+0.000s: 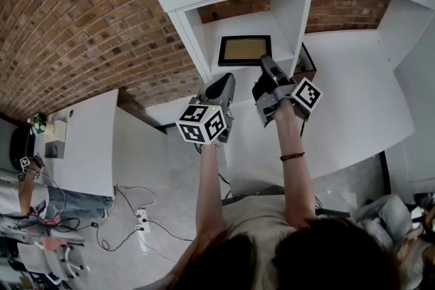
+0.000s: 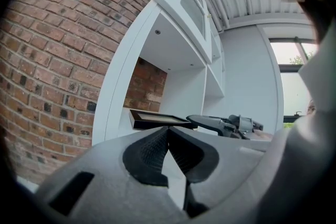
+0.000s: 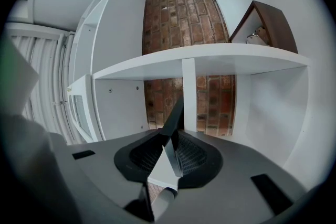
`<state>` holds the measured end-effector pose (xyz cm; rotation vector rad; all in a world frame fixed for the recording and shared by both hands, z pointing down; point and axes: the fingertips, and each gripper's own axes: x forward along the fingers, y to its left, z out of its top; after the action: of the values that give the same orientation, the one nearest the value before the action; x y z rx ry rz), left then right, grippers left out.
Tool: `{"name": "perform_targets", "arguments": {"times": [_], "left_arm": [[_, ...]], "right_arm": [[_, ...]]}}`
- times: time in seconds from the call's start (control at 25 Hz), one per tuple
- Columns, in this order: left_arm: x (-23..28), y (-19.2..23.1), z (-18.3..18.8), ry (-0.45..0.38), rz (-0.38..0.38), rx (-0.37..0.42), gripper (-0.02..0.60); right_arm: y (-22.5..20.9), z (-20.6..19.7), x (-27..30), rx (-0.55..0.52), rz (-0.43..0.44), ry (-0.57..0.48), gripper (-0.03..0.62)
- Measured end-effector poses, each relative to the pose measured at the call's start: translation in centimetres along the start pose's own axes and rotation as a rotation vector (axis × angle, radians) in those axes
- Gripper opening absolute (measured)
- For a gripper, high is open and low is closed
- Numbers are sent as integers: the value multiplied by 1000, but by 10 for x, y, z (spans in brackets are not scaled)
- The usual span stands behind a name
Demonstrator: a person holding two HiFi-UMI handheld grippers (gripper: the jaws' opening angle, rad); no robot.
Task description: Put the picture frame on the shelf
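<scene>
A black picture frame (image 1: 245, 49) with a tan middle sits level inside an open compartment of the white shelf unit (image 1: 292, 10). My right gripper (image 1: 266, 64) is shut on the frame's right edge. In the right gripper view the frame (image 3: 176, 113) shows edge-on as a thin dark strip rising from between the right gripper's (image 3: 173, 136) pads. My left gripper (image 1: 221, 88) hangs just below and left of the frame, its jaws shut with nothing in them. The left gripper view shows the left gripper (image 2: 168, 129), the frame (image 2: 157, 119) beyond it and the right gripper (image 2: 226, 124) on the frame's side.
A brick wall (image 1: 81, 17) backs the shelf unit. A dark wooden house-shaped ornament (image 3: 265, 26) stands on the shelf board to the right, above the frame's compartment. A white table (image 1: 88, 139) is at the left, with cables and a power strip (image 1: 143, 219) on the floor.
</scene>
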<state>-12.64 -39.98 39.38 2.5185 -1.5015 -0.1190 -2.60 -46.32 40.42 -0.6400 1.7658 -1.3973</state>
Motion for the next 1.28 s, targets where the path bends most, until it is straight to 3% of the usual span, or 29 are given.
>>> {"name": "perform_targets", "arguments": {"times": [1.28], "left_arm": [[1,0,-3,7,2,5,11]], "right_arm": [[-3,0,-3,19,-18,-13,74]]}}
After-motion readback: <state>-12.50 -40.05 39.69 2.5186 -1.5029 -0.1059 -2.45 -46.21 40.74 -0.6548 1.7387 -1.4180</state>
